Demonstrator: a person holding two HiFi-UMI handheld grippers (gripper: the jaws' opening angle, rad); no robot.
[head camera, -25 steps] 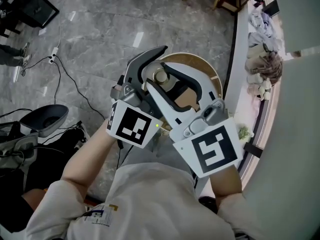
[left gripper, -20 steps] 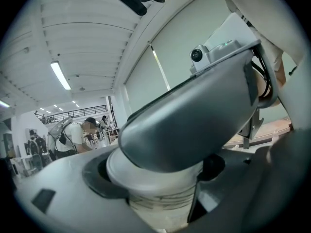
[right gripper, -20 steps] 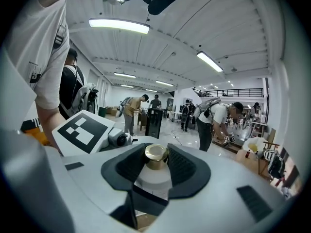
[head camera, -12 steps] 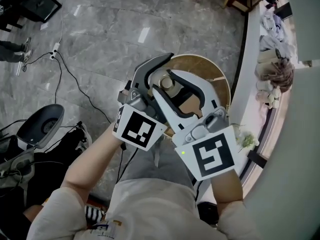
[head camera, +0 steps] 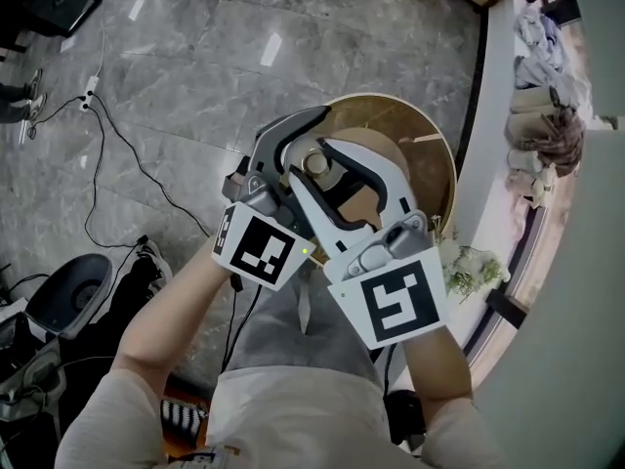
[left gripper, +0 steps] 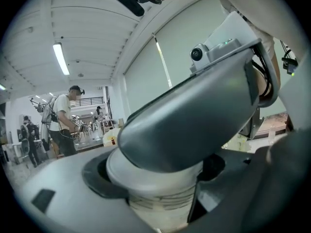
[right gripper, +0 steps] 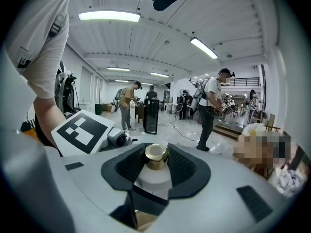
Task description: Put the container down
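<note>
A white container with a gold cap (head camera: 314,163) hangs over a round wooden table (head camera: 430,154), held by both grippers at once. My left gripper (head camera: 296,145), the dark one, closes on the container from the left. In the left gripper view its dark pads hug the ribbed white body (left gripper: 160,203). My right gripper (head camera: 332,179), the white one, closes from the right. In the right gripper view its ribbed pads (right gripper: 181,165) press on the white shoulder (right gripper: 154,177) just under the gold cap. The container's base is hidden.
A pale curved counter (head camera: 488,115) with crumpled cloths runs along the right, and a green sprig (head camera: 469,267) lies beside it. Cables (head camera: 107,145) trail over the grey stone floor at left. A dark seat-like object (head camera: 68,291) stands at lower left. People stand far off in the room.
Both grippers have sunk together with the container toward the round table, which now looks larger and nearer. Neither grip has changed.
</note>
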